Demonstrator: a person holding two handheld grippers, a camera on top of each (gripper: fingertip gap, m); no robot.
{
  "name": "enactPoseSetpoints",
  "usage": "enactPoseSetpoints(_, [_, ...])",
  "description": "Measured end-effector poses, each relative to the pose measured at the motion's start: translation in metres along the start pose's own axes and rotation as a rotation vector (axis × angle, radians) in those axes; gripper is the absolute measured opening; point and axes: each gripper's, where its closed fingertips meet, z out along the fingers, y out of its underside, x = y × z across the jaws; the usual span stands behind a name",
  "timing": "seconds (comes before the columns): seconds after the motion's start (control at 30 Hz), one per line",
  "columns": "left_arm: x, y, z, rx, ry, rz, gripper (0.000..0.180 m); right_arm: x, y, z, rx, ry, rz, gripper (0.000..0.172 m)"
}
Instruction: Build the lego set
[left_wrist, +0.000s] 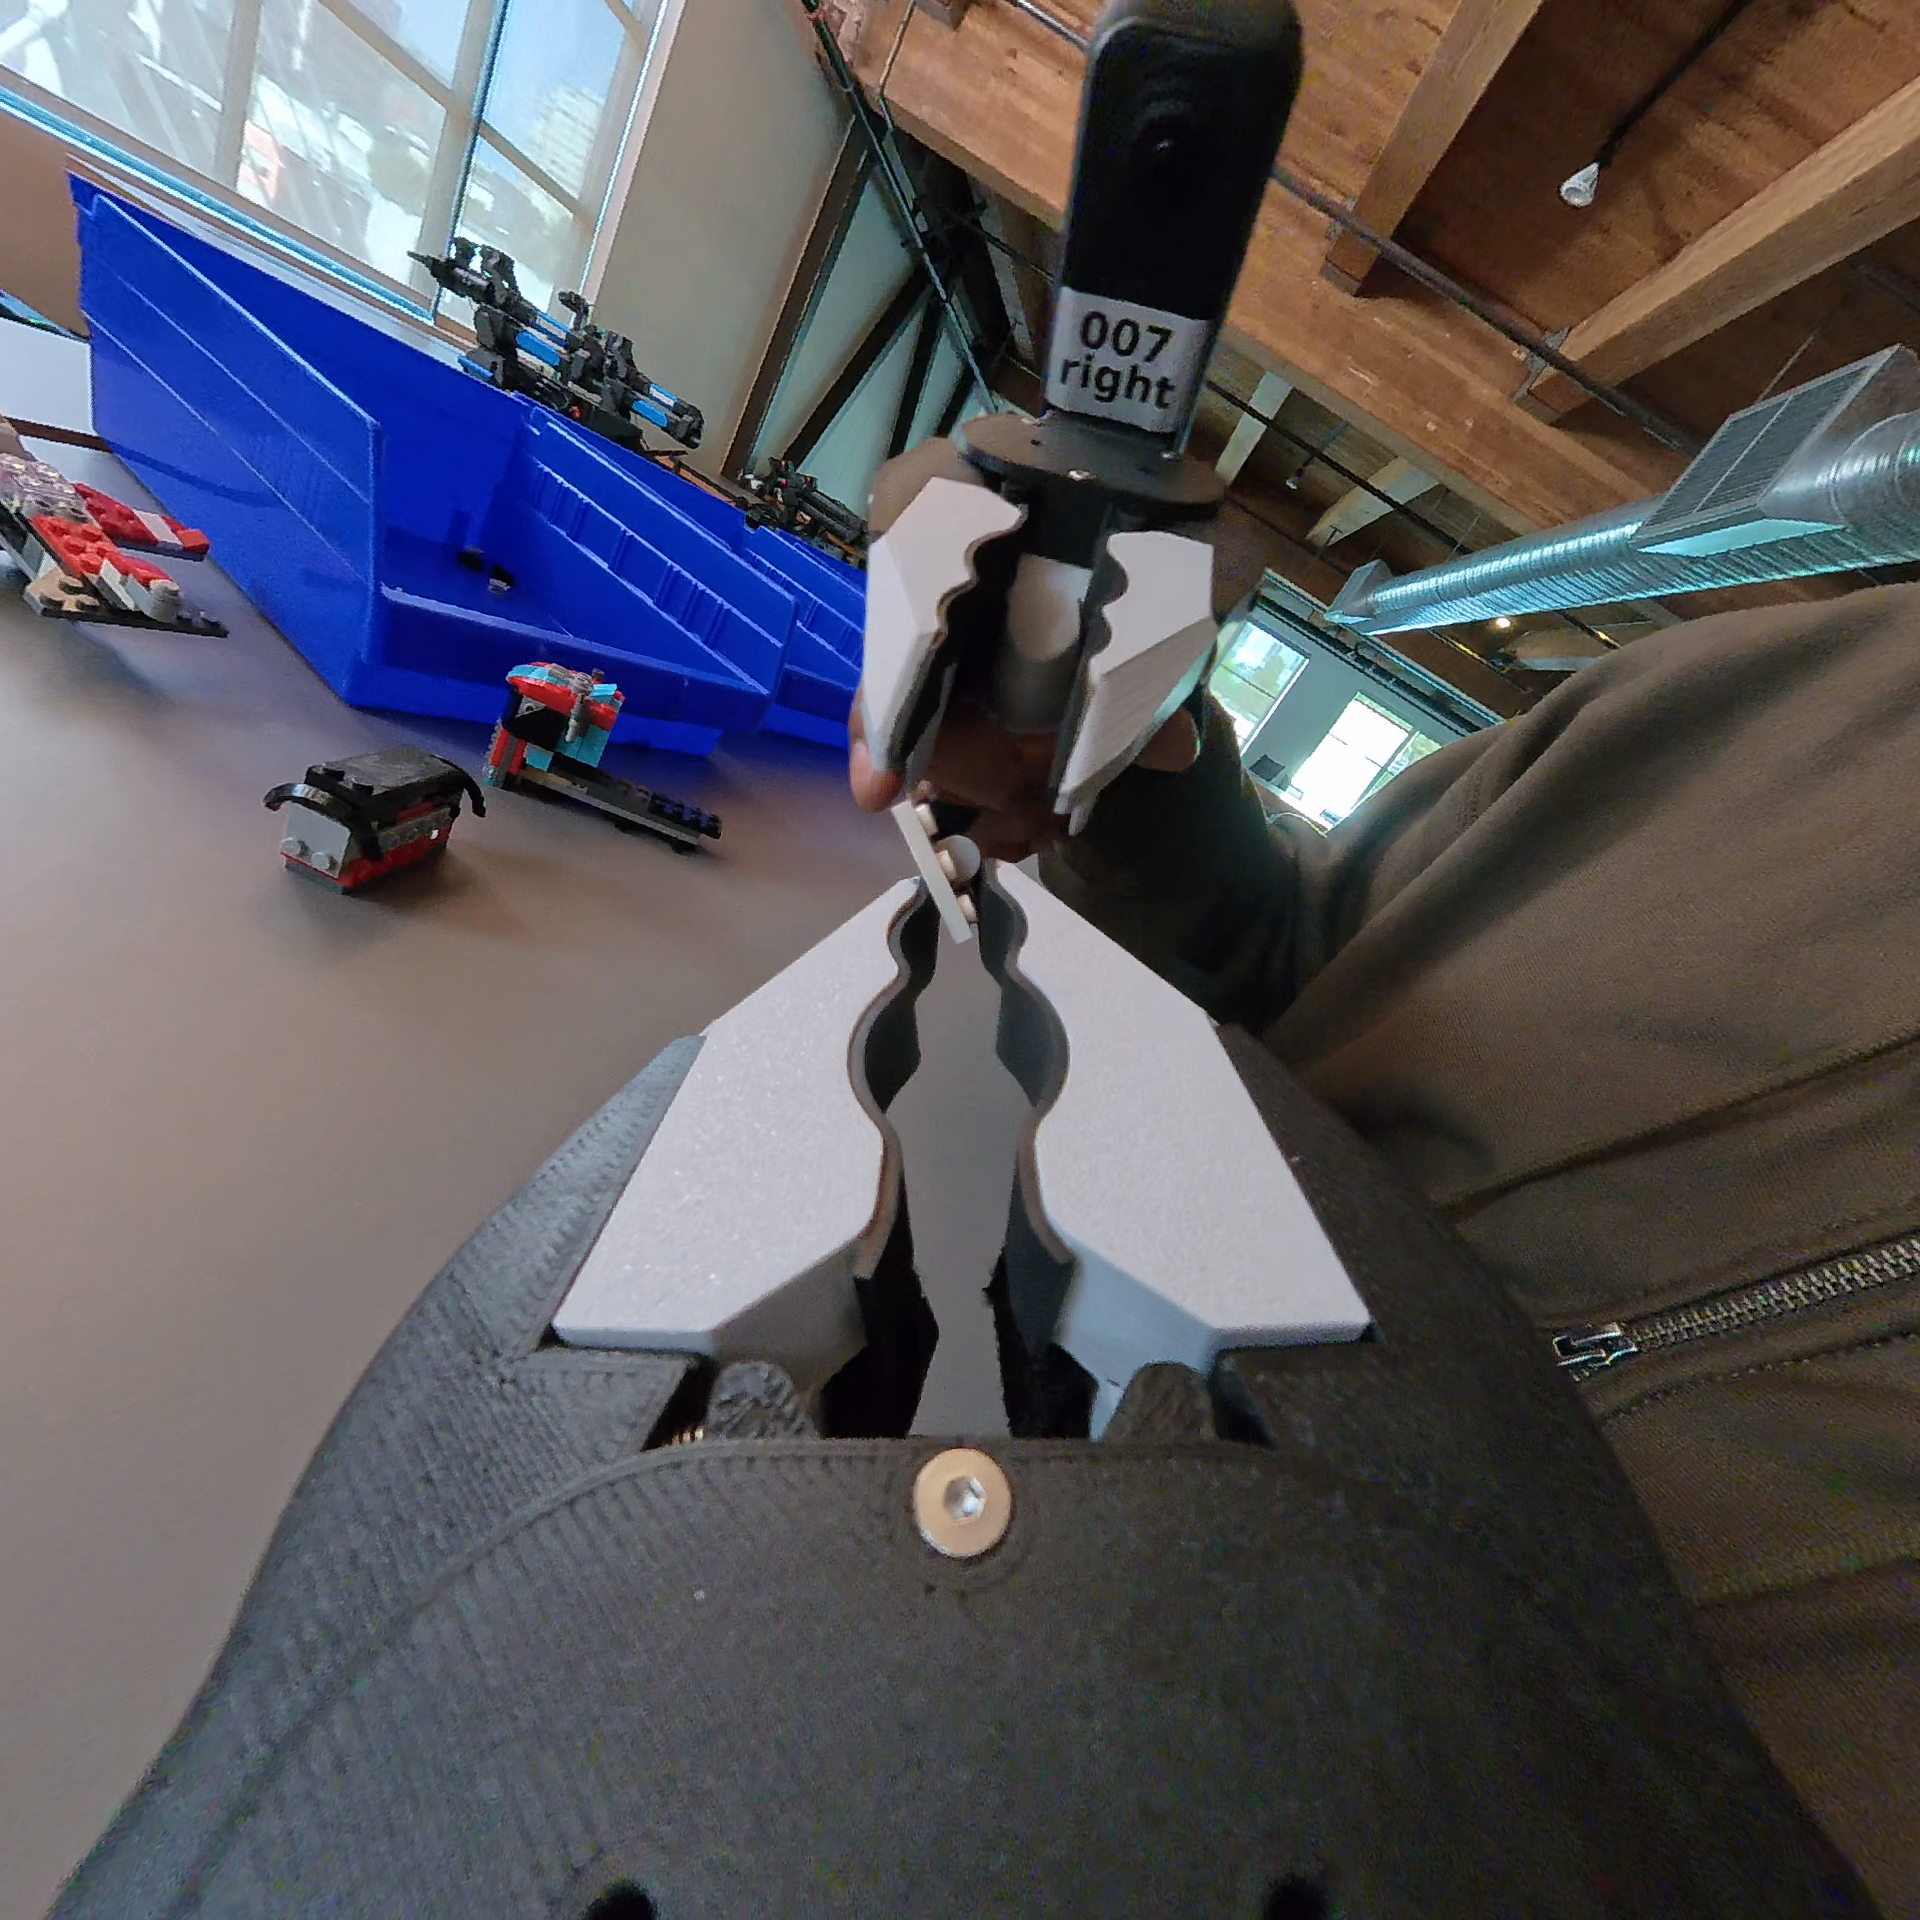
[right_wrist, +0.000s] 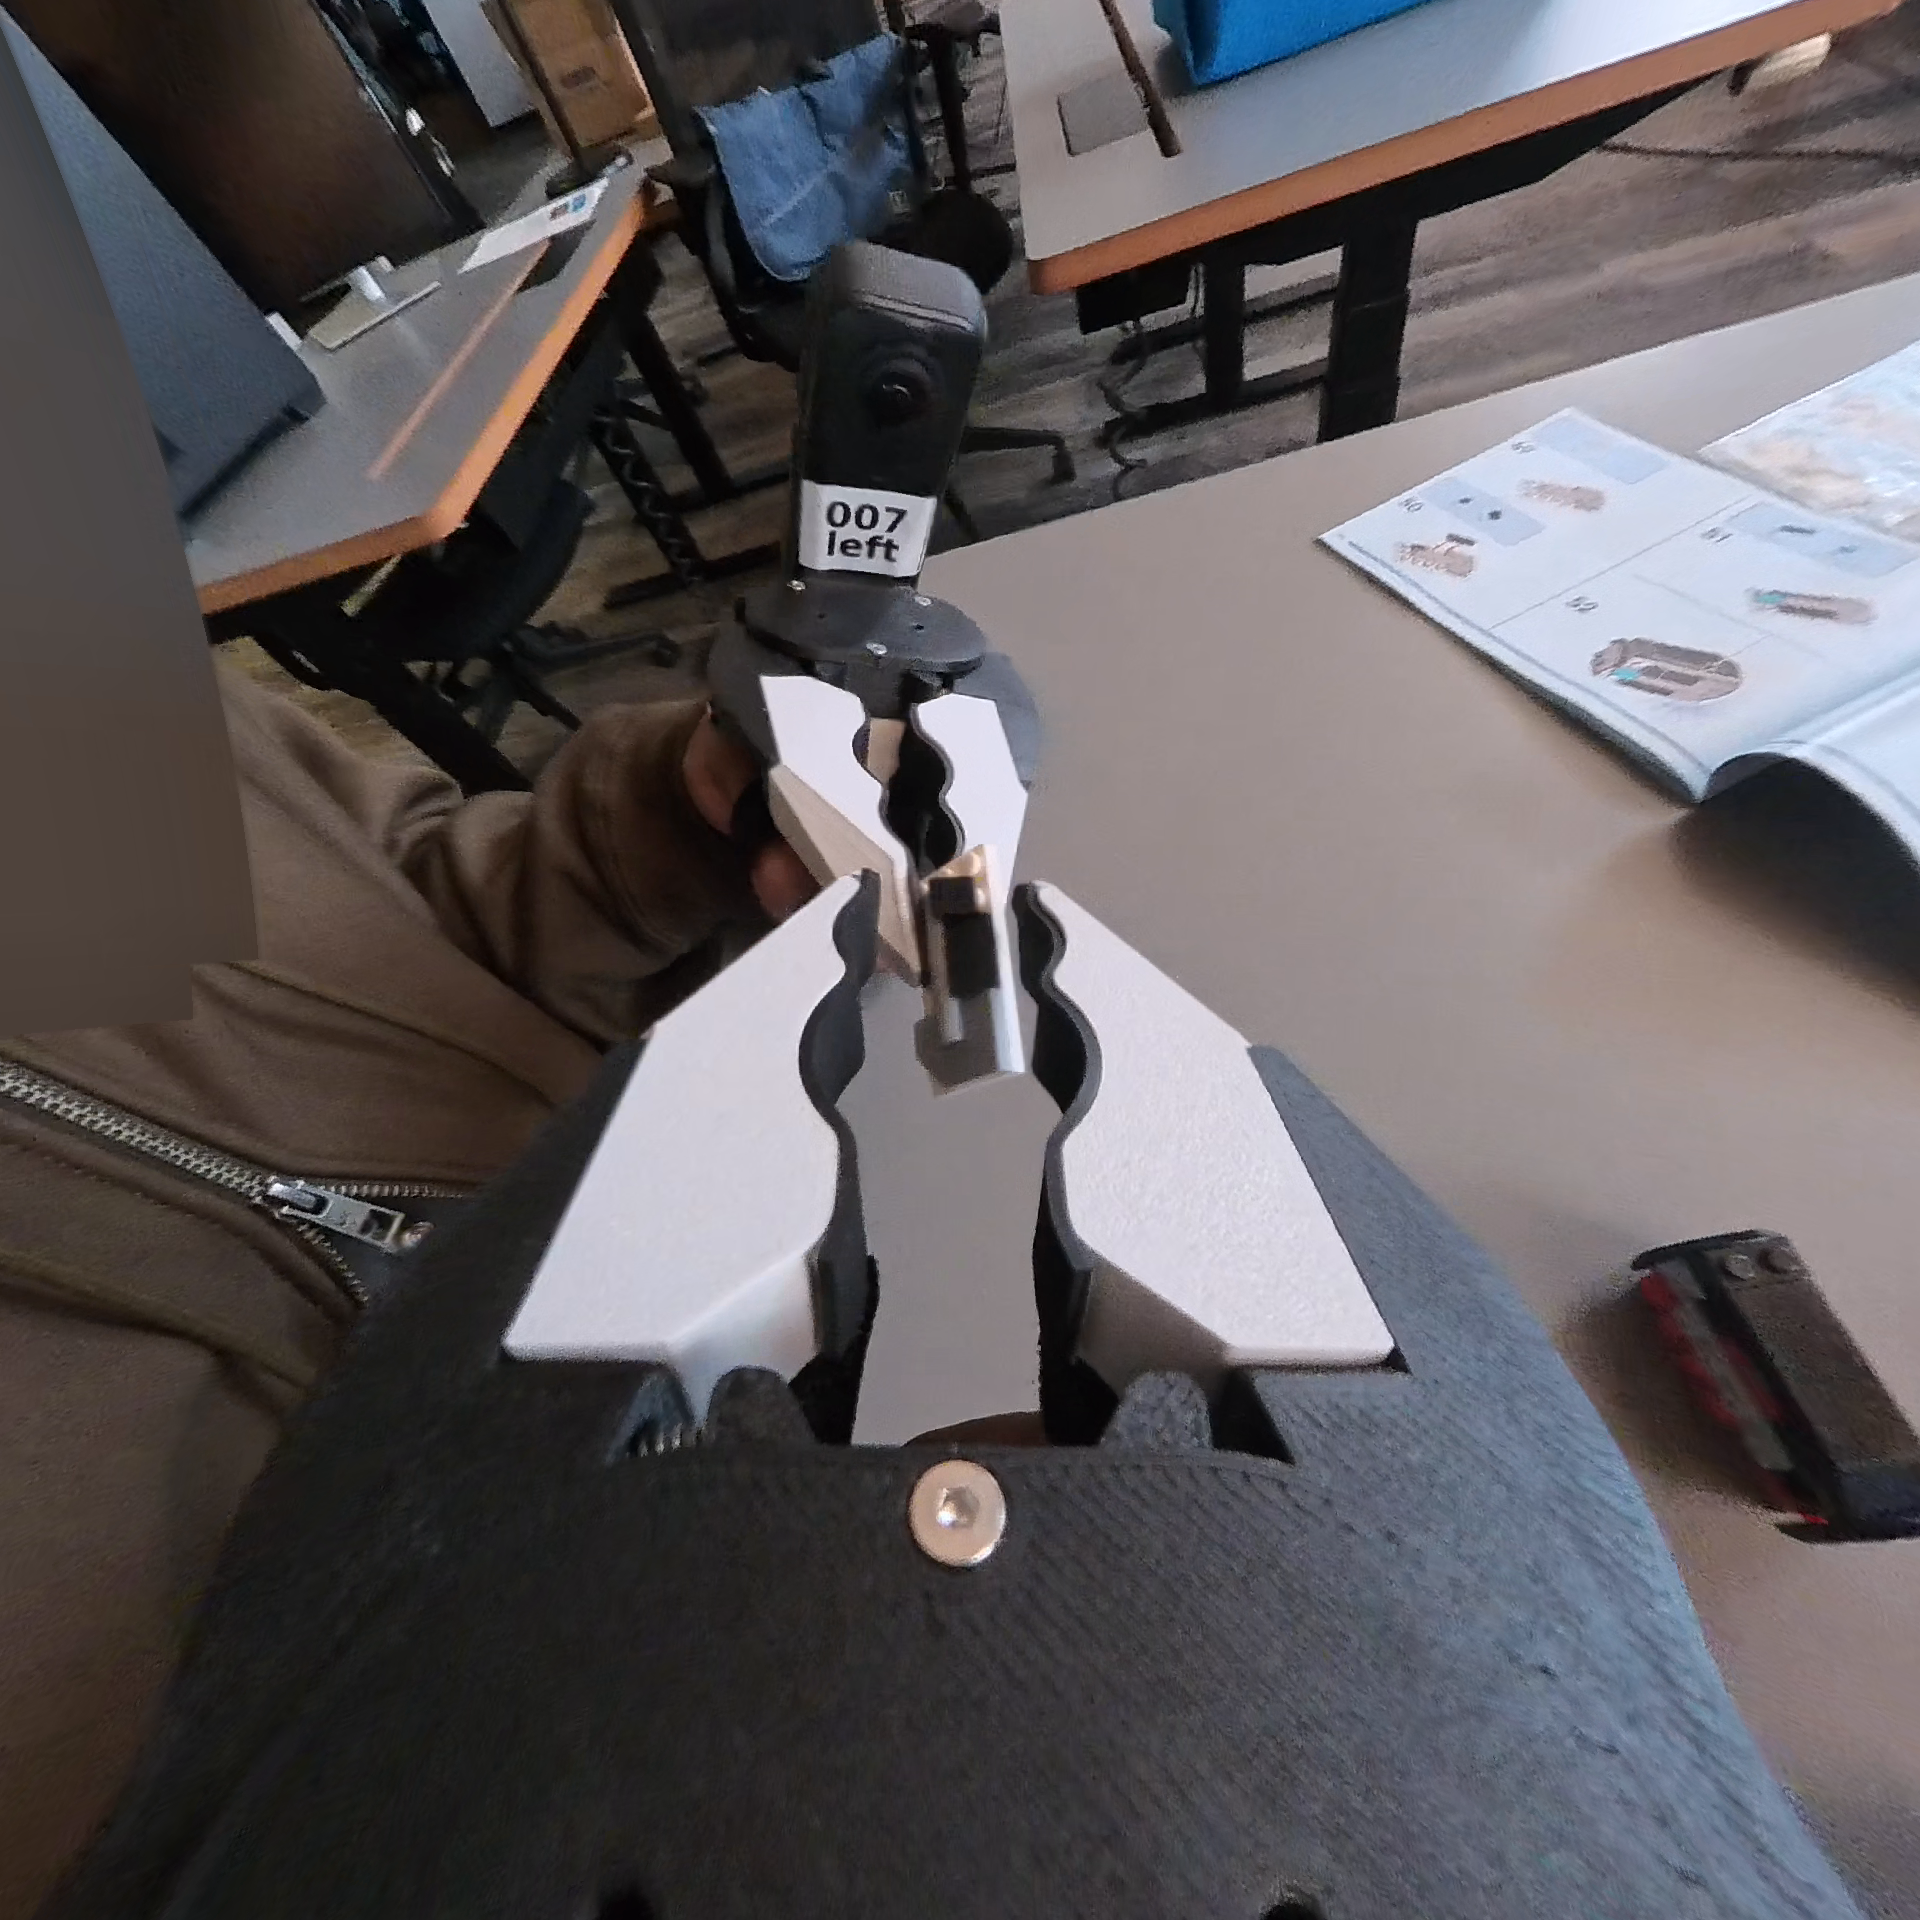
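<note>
The left tool (left_wrist: 940, 888) is clamping a small white-and-black brick assembly (right_wrist: 961, 977) by its white plate, holding it in the air above the grey tabletop (left_wrist: 260, 1039). The right tool (right_wrist: 940, 904) is standing with its fingers apart around the free end of that assembly, the pads not pressing on it. Brick models (left_wrist: 364, 821) are lying near a blue bin (left_wrist: 364, 468), and an open instruction booklet (right_wrist: 1662, 603) is resting farther along the tabletop.
</note>
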Motion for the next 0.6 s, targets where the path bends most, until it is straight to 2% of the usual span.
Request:
enactPoseSetpoints(0.33, [0.0058, 0.0023, 0.0013, -0.015, 0.028, 0.020, 0.008, -0.0030, 0.0017, 0.0006, 0.029, -0.111, 0.111, 0.027])
enactPoseSetpoints(0.6, [0.0083, 0.0042, 0.0025, -0.026, 0.036, 0.033, 0.008, -0.0067, 0.0069, 0.0035, 0.007, -0.136, 0.122, 0.026])
